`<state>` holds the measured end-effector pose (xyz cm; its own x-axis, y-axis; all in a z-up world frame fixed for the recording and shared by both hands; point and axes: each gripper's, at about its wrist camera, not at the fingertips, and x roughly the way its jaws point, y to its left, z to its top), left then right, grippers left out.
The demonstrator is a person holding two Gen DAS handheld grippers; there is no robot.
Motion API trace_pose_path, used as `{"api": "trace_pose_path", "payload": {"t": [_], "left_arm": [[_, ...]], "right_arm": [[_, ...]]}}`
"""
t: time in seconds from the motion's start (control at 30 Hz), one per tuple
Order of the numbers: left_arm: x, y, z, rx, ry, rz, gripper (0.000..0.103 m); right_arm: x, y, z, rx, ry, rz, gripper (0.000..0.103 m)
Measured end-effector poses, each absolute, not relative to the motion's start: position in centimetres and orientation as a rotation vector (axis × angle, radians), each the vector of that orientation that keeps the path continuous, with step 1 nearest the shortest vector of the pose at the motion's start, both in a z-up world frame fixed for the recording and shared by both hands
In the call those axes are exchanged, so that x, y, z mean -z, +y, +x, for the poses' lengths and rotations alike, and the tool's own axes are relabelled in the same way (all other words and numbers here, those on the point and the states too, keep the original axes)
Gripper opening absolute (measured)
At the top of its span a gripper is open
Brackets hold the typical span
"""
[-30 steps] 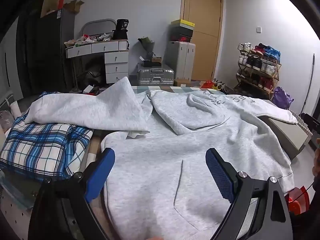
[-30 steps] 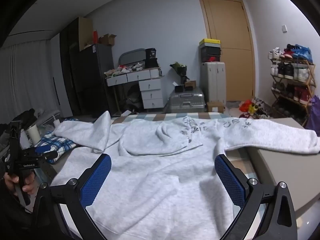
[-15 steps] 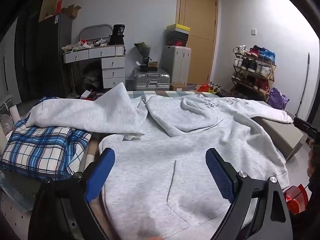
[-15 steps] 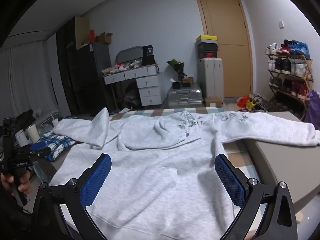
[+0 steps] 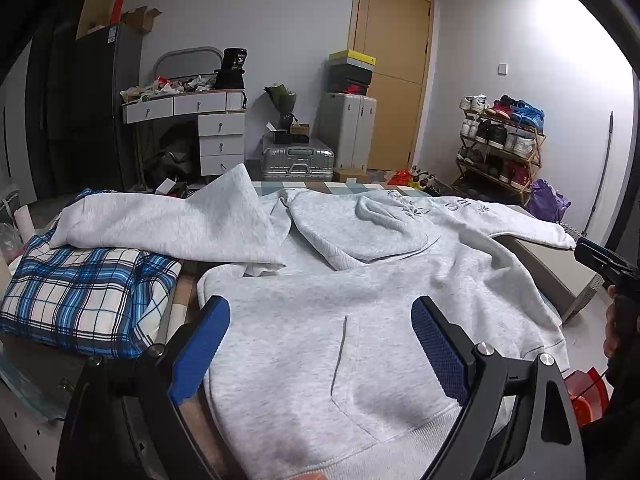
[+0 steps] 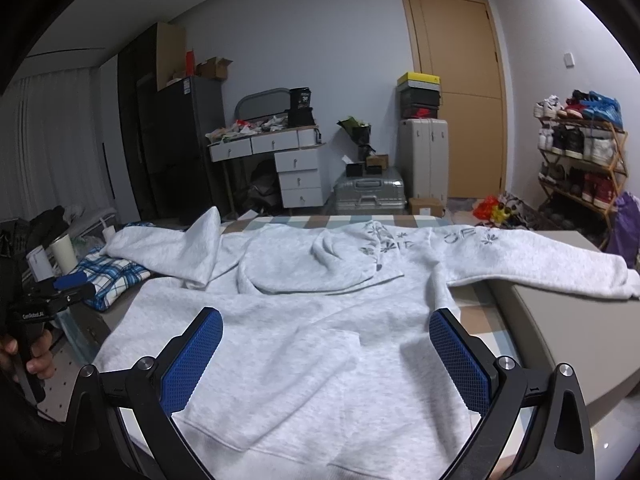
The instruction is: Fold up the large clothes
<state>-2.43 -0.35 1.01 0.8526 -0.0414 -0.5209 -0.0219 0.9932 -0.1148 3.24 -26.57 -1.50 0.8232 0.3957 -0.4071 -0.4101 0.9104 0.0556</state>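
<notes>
Hoodie point(image 5: 360, 340) beneath left gripper point(image 5: 320, 344)

A light grey hoodie point(image 6: 304, 320) lies spread front-up, hood flat on its chest, sleeves out to both sides.

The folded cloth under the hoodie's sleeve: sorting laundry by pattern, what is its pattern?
Blue, white and black plaid cloth, clearest in the left wrist view.

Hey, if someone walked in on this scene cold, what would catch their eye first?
A big grey hoodie spread front-up across the table, sleeves flung wide, hood flopped over its chest. Both grippers, left and right, hover open over its hem. A blue plaid cloth lies under the left sleeve.
</notes>
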Motion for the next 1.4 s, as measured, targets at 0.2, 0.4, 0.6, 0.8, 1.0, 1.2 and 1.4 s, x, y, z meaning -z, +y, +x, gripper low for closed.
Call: {"api": "trace_pose_path", "payload": {"t": [0.2,0.4,0.6,0.8,1.0,1.2,1.4], "left_arm": [[-0.7,0.0,-2.9,0.001,0.561,-0.123,0.09],[-0.8,0.1,-3.4,-0.001,0.559,-0.127,0.09],[-0.7,0.0,-3.4,0.006,0.555,-0.121,0.09],[-0.3,0.0,-3.0,0.007,0.562,-0.123,0.09],[0.6,0.1,-2.0,0.006,0.593,-0.132,0.09],[1.1,0.2,-1.1,-0.019,0.605,-0.122,0.09],[1.1,0.2,-1.2,-0.048,0.598,-0.112,0.09]], "right_arm": [[1.8,-26.2,3.1,-0.429,0.429,-0.036,0.103],[2.0,-26.0,2.6,-0.432,0.436,-0.036,0.103],[2.0,-26.5,2.1,-0.423,0.424,-0.033,0.103],[2.8,-26.5,2.7,-0.421,0.445,-0.027,0.103],[4.1,-26.2,4.1,-0.433,0.484,-0.028,0.103],[5.0,-26.0,5.2,-0.46,0.487,-0.015,0.103],[5.0,-25.8,5.6,-0.494,0.469,-0.021,0.103]]}}
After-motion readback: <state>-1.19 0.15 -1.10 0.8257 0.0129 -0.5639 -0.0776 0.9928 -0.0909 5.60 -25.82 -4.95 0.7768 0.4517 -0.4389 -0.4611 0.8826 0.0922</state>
